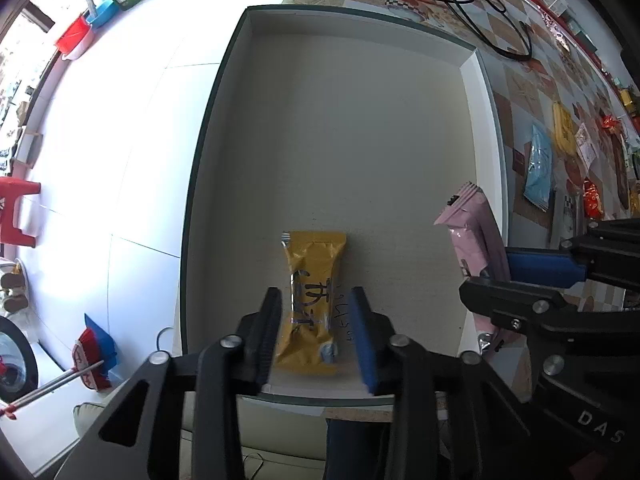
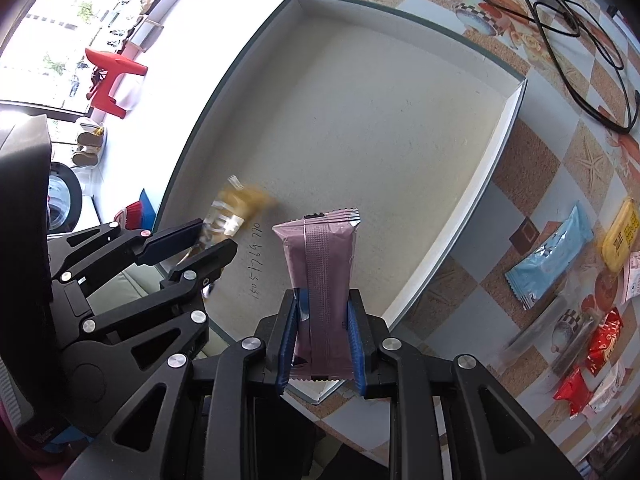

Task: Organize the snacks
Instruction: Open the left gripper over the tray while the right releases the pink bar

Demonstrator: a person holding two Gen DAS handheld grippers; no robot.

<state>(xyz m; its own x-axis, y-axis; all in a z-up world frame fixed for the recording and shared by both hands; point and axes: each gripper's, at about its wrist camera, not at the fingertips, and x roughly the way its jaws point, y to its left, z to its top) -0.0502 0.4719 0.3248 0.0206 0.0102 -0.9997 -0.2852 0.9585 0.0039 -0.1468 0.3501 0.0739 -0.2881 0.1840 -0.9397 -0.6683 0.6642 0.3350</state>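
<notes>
The left gripper (image 1: 316, 320) stands open astride the yellow snack packet (image 1: 311, 304) lying on the floor of the shallow box (image 1: 476, 92), while the right gripper (image 2: 324, 344) clamps the upright pink snack packet (image 2: 322, 280) over the box's near corner.

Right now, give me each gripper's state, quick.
Left gripper: open, yellow snack packet lying loose between its fingers.
Right gripper: shut on the purple snack packet.
</notes>
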